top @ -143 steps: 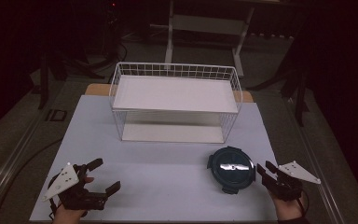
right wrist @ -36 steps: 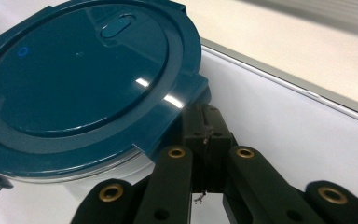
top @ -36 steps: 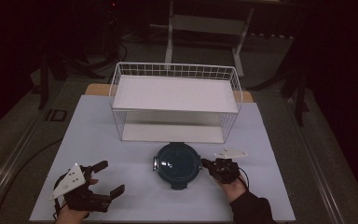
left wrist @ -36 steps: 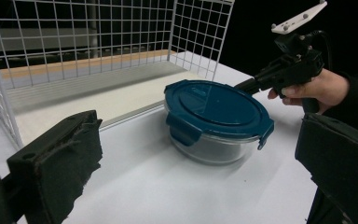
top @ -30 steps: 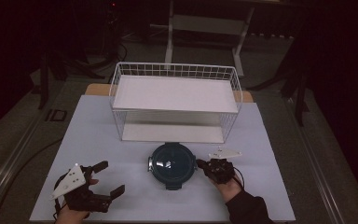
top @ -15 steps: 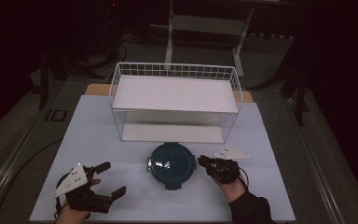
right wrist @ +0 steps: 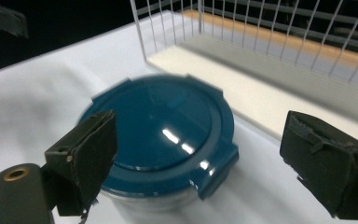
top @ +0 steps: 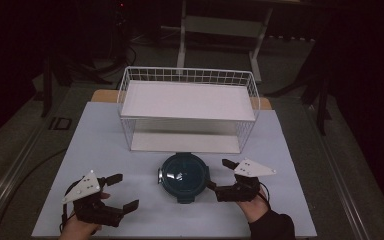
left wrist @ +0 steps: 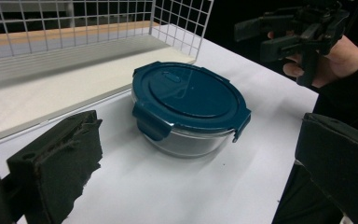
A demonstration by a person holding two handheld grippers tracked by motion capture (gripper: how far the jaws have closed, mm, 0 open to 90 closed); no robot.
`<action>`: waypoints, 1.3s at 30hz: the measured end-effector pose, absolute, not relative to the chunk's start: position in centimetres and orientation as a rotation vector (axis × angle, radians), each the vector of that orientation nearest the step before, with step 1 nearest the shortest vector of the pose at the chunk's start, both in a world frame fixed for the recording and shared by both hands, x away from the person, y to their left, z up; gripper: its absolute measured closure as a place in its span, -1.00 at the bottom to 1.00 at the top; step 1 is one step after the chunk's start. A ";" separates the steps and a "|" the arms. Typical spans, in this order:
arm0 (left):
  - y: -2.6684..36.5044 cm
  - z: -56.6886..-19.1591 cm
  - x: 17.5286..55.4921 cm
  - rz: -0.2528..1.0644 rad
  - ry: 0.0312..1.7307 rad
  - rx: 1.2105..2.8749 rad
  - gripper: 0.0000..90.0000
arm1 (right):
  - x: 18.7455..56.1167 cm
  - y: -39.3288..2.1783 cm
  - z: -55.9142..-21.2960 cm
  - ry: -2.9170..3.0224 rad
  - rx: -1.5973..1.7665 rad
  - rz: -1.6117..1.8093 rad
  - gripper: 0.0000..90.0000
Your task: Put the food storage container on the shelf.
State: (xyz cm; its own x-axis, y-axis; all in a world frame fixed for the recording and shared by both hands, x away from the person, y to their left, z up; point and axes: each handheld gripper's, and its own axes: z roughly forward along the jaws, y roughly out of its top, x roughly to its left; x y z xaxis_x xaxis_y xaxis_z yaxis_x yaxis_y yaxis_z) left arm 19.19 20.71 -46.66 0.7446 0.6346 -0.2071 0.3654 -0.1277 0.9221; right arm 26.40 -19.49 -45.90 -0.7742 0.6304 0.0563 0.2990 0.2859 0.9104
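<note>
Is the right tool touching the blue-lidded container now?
Apart. In the left gripper view, the right tool hangs open beyond the container, its jaws having just opened, with white table showing between them.

Teal-lidded container, white wire rack, white table, black jaws.

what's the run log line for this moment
right claw: jaws just opened, nothing between them | round glass container with teal lid: on table in front of wire rack | left claw: open, apart from container

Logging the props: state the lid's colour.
The lid is dark teal blue, glossy; the left gripper view shows it best.
</note>
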 end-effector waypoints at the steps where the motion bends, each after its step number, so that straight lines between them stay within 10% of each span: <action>1: 20.7 -46.5 19.3 0.273 0.796 1.748 -0.99 | 26.3 -19.5 -45.8 2.235 0.838 1.476 -0.75; 25: 17.5 -43.9 25.4 0.150 0.776 1.758 -0.99 | 25.8 -20.7 -43.4 2.162 0.860 1.463 -0.63; 39: 16.6 -47.0 30.2 -0.004 1.045 1.811 -0.99 | 26.6 -20.4 -44.5 2.208 0.927 1.501 -0.74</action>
